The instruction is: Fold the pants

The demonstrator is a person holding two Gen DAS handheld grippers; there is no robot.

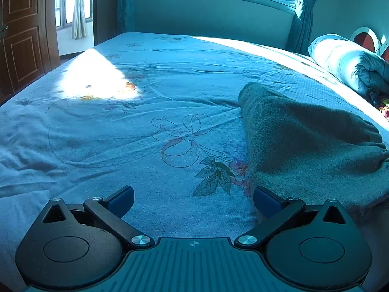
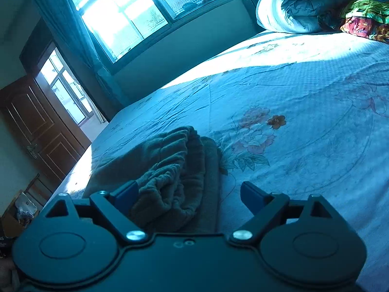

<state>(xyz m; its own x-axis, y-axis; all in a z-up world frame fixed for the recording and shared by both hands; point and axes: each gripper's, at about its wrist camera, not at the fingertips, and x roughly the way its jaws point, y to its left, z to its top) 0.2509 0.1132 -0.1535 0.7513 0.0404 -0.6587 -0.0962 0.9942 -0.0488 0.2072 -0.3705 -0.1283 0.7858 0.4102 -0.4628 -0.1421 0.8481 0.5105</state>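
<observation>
Left wrist view: the bed [image 1: 145, 77] fills the frame, covered by a pale blue sheet printed with a ribbon bow and leafy flowers; a patch of sunlight lies on its far left part.
Pants, position: the pants [image 1: 304, 141] lie on the bed at the right of this view, folded into a thick bundle, its near edge just beside the right finger of the left gripper [image 1: 193, 200].
Pants, appearance: dull grey-green, fleecy cloth; a gathered elastic waistband shows at the right end, and the far end is a rounded fold.
Left gripper: jaws spread wide, nothing between them but bare sheet; whether the right finger touches the cloth cannot be told.
Right wrist view: the same pants [image 2: 170, 168] lie at the near left, by the bed's edge, the ruched waistband uppermost on flatter folded layers.
Right gripper [image 2: 187, 196]: jaws wide apart, gripping nothing; the waistband end lies between them, next to the left finger, clear of the right one.
Containers: a cardboard box [image 2: 14, 216] stands on the floor at the far left, with crumpled pale material in it; its nature cannot be told.
Head of bed: a rolled pale quilt [image 2: 291, 7] beside a bright patterned cloth [image 2: 364, 19].
Room: window, curtains, brown door [image 1: 22, 36].
</observation>
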